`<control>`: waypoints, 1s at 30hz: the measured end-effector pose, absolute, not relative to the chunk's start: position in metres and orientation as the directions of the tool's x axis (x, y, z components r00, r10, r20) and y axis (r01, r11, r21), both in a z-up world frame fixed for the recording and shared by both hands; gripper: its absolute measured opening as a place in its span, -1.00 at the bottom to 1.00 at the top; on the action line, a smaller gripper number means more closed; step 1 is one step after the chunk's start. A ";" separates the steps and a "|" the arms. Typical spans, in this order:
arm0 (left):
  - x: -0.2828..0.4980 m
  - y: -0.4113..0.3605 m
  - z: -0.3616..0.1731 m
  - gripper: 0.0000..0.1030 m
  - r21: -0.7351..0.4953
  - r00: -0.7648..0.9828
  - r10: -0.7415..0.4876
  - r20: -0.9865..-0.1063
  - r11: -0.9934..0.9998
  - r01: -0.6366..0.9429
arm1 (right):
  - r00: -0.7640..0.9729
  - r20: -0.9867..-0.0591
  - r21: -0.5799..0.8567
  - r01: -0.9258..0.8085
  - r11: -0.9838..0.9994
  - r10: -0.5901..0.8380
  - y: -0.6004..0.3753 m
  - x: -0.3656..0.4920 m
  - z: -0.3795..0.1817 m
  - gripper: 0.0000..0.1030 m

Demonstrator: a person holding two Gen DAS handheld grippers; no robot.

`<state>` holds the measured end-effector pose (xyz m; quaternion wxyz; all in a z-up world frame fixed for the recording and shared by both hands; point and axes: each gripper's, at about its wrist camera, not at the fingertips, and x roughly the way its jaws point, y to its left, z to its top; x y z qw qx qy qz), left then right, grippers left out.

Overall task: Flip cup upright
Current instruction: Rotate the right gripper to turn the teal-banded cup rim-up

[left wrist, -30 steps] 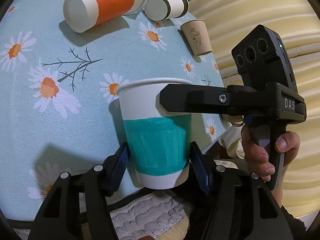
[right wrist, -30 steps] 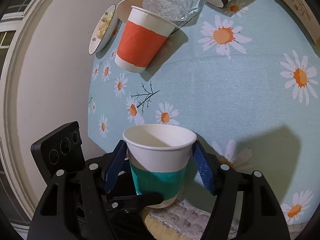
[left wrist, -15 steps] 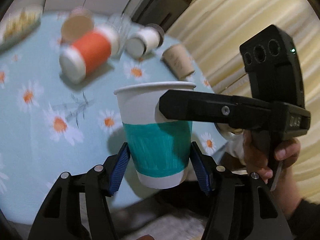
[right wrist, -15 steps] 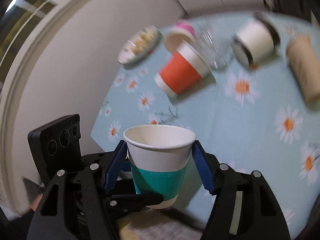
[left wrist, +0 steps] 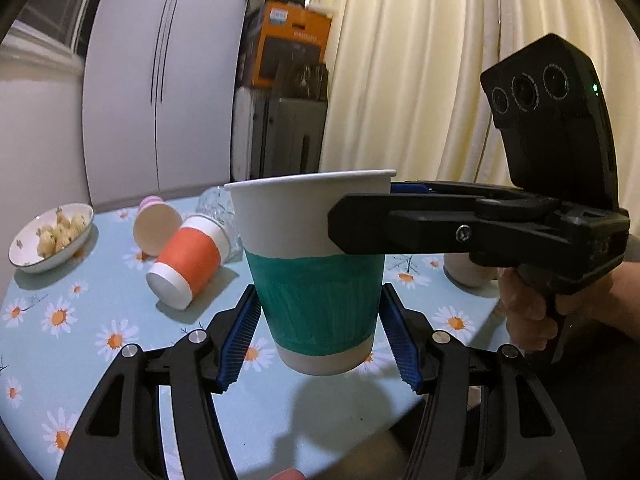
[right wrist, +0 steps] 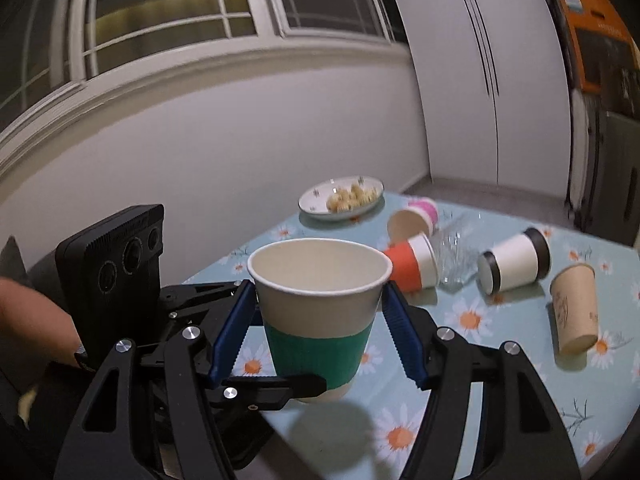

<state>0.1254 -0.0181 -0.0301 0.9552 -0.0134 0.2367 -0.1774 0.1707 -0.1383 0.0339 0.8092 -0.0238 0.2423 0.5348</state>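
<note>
- Green-banded cup (left wrist: 316, 268) is upright, mouth up, lifted clear of the counter (left wrist: 100, 320); its shadow falls on the daisy cloth below it
- Left tongs (left wrist: 318, 344) bracket the lower green band; the blue pads (left wrist: 238, 340) sit right at the cup's sides, though whether they press or merely flank it I cannot tell
- Right tongs (right wrist: 316, 332) straddle the same cup (right wrist: 318, 312) higher up, around the white part under the rim; in the left wrist view one black finger (left wrist: 360, 220) lies across the cup's upper wall; firm contact or not, I cannot tell
- Right hand (left wrist: 532, 312) wraps the handle off to the right in the left wrist view
- Behind, on the counter: orange cup (right wrist: 412, 268) on its side, base toward the left camera; pink cup (right wrist: 416, 218) on its side beside it; clear glass (right wrist: 456, 256) just next to the orange cup's rim
- Black-rimmed white cup (right wrist: 514, 260) lies on its side to the right of the glass; brown cup (right wrist: 576, 312) lies farther right, apart from the rest
- Dish of snacks (right wrist: 340, 198) sits at the far edge of the counter near the wall; cream curtain (left wrist: 420, 72) hangs to the right
</note>
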 end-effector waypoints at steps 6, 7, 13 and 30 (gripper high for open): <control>0.125 -0.027 -0.043 0.14 -0.080 0.876 -0.321 -0.361 0.946 0.314 | 0.338 -0.355 0.162 -0.896 0.414 0.871 -0.147 0.163 0.024 0.26; 0.126 -0.029 -0.045 0.14 -0.068 0.880 -0.312 -0.358 0.949 0.308 | 0.341 -0.357 0.150 -0.898 0.414 0.869 -0.146 0.163 0.021 0.26; 0.126 -0.032 -0.067 0.14 -0.050 0.889 -0.288 -0.356 0.956 0.290 | 0.351 -0.363 0.143 -0.894 0.424 0.863 -0.144 0.165 -0.002 0.26; 0.115 -0.041 -0.112 0.14 0.076 0.919 -0.211 -0.334 0.965 0.250 | 0.316 -0.448 0.092 -0.914 0.395 0.836 -0.138 0.158 -0.047 0.23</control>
